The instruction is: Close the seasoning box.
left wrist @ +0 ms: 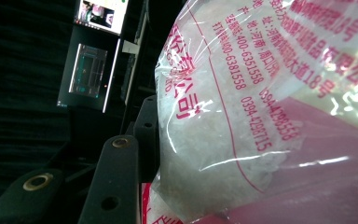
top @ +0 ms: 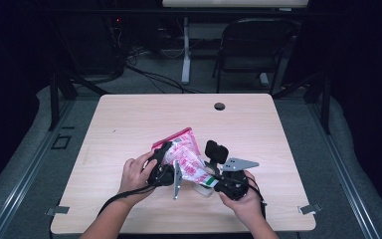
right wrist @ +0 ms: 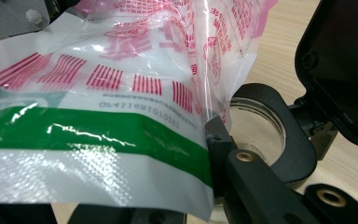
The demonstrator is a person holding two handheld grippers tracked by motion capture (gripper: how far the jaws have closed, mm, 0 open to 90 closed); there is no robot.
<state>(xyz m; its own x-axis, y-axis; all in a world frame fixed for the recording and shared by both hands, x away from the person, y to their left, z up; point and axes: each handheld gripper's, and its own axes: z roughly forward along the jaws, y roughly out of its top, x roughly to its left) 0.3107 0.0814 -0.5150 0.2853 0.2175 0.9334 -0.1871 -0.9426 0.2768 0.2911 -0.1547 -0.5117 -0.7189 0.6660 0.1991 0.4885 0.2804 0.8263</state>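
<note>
I've got the plastic food bag (top: 186, 157) lifted over the surface (top: 129, 124), both fingers pinched on it: left gripper (top: 163, 160) mid-bag, right gripper (top: 214, 178) on its sealed green edge. Soft, slippery, grainy fill; grip seams.

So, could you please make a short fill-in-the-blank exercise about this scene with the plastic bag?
1. Both grippers hold a plastic bag printed with ___ lettering.
2. The bag's lower edge carries a ___ band.
3. The bag is held above a ___ table.
4. Behind the table stands a black ___.

Missing words: red; green; wooden; chair
</note>
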